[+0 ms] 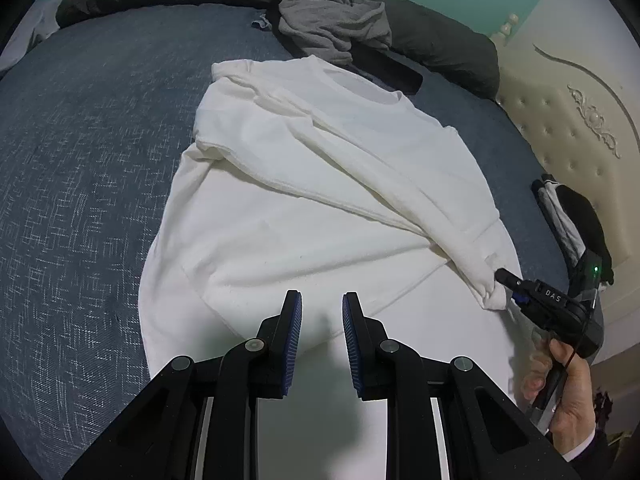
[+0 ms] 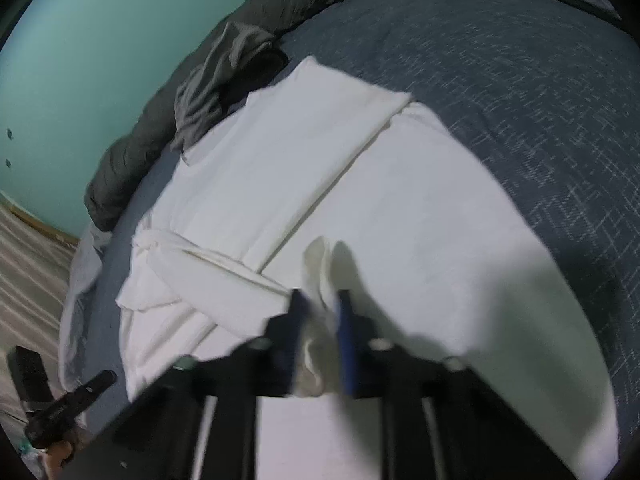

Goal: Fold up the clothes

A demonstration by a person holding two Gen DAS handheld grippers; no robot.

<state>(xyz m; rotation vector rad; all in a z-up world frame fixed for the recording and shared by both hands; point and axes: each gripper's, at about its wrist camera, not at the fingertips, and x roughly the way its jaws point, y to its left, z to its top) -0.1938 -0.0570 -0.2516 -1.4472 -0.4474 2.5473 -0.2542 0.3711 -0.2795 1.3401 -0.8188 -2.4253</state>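
Observation:
A white long-sleeved shirt (image 1: 304, 216) lies spread on the blue bed, its left side folded in. It also shows in the right wrist view (image 2: 400, 216). My left gripper (image 1: 321, 300) is open and empty, hovering just above the shirt's lower hem. My right gripper (image 1: 505, 280) is shut on the cuff of the shirt's right sleeve (image 1: 472, 248), which is drawn diagonally across the shirt's body. In the right wrist view the gripper (image 2: 322, 296) pinches a fold of white sleeve fabric (image 2: 320, 264) between its pads; that view is motion-blurred.
A grey garment (image 1: 332, 28) lies crumpled at the far side of the blue bedspread (image 1: 80, 160), against a rolled dark duvet (image 1: 440, 40). A cream tufted headboard (image 1: 568, 120) stands at the right, with black-and-white clothing (image 1: 568, 216) near it.

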